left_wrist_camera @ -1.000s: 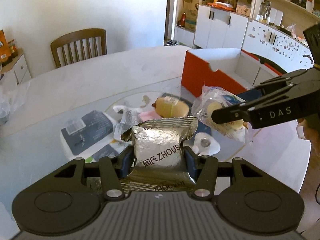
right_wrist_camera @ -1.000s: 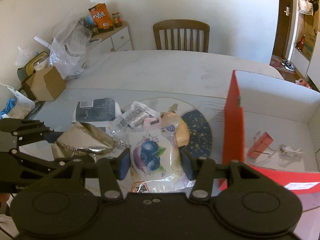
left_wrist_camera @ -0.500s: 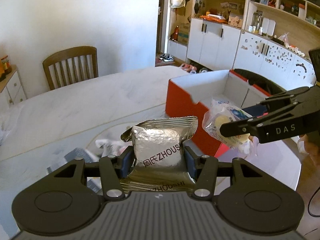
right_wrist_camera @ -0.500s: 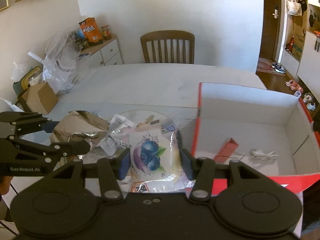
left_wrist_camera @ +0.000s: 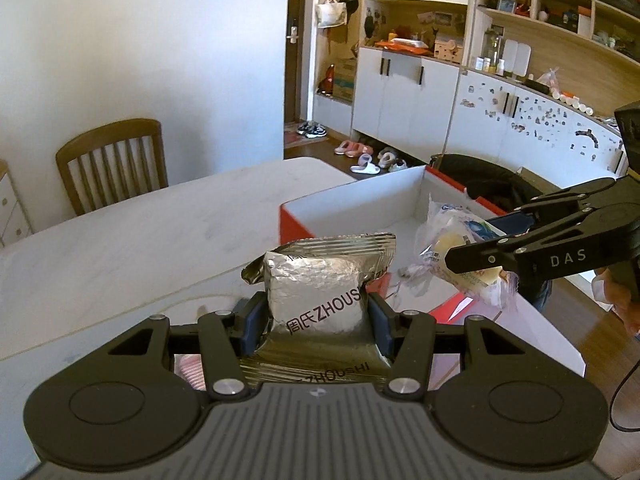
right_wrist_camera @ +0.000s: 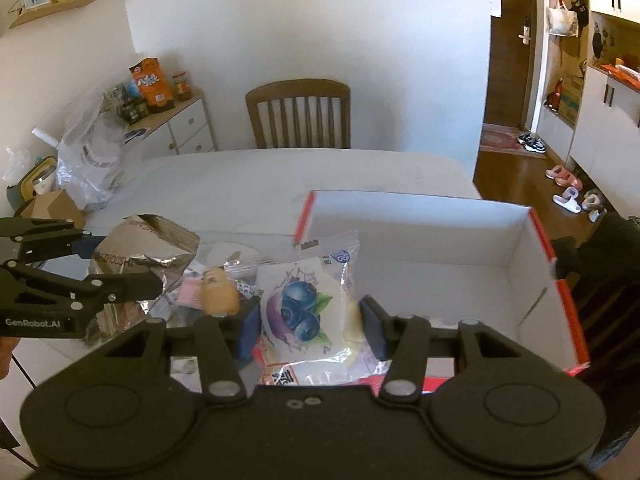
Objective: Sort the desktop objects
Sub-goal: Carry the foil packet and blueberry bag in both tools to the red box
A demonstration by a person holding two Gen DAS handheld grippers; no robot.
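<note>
Carrying: two snack packs toward the box (right_wrist_camera: 420, 236), one in each claw.
Left claw (left_wrist_camera: 316, 316): clamped on the foil pack (left_wrist_camera: 316, 280), held upright, its long axis running away from the camera.
Right claw (right_wrist_camera: 310, 322): clamped on the blueberry pack (right_wrist_camera: 304, 308), long axis likewise pointing forward.
Key relation: the right claw's pack hangs over the box's near wall, so it is the nearer one; the foil pack sits short of the box's left corner, over the bench (left_wrist_camera: 140, 240).
Box: open-topped, at the bench's right end; its white floor looks mostly bare, with something small lying inside in the left view.
Bench pile: more packets (right_wrist_camera: 218, 292) left of the box.
</note>
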